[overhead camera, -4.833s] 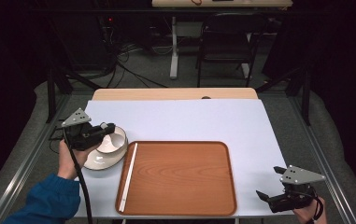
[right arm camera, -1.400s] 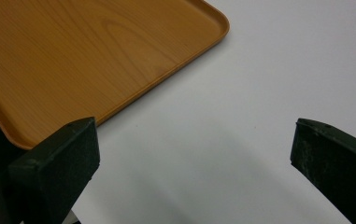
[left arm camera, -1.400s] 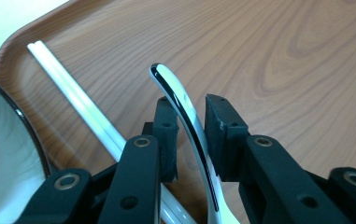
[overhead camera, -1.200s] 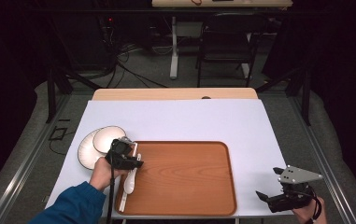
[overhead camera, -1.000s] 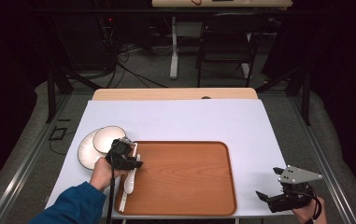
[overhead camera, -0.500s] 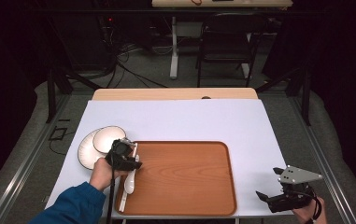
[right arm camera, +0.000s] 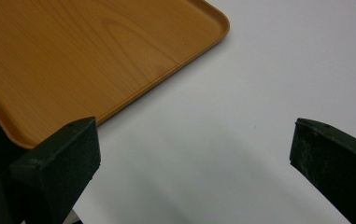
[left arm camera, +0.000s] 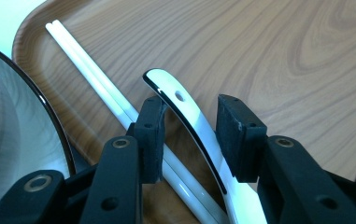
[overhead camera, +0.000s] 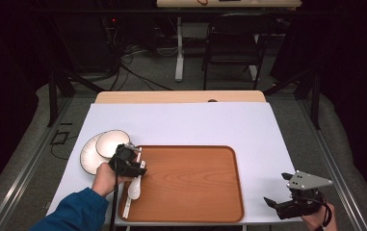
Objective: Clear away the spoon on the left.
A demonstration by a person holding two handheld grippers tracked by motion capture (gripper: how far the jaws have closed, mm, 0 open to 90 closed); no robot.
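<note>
White ceramic spoon (left arm camera: 192, 116) lies at left edge of brown wooden tray (overhead camera: 190, 183), beside white chopsticks (left arm camera: 96, 84). Left gripper (left arm camera: 189, 130) jaws just opening, pads clear: spoon released, placement done. Right gripper (right arm camera: 189, 154) idle, agape.

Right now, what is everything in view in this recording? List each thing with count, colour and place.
Brown wooden tray: one, near middle of the table.
White chopsticks: one pair, along the tray's left edge, side by side.
White ceramic spoon: one, dark-edged, lying on the tray beside the chopsticks, handle between the left gripper's jaws.
White plate with dark rim: one, on the table left of the tray.
White bowl: one, resting on that plate.
White table cover: one, under everything.
Black chair: one, beyond the table.
Left gripper: black; the jaws have just been opening and the pads stand clear of the spoon handle.
Right gripper: black, open, at the table's near right corner, nothing between its jaws.
</note>
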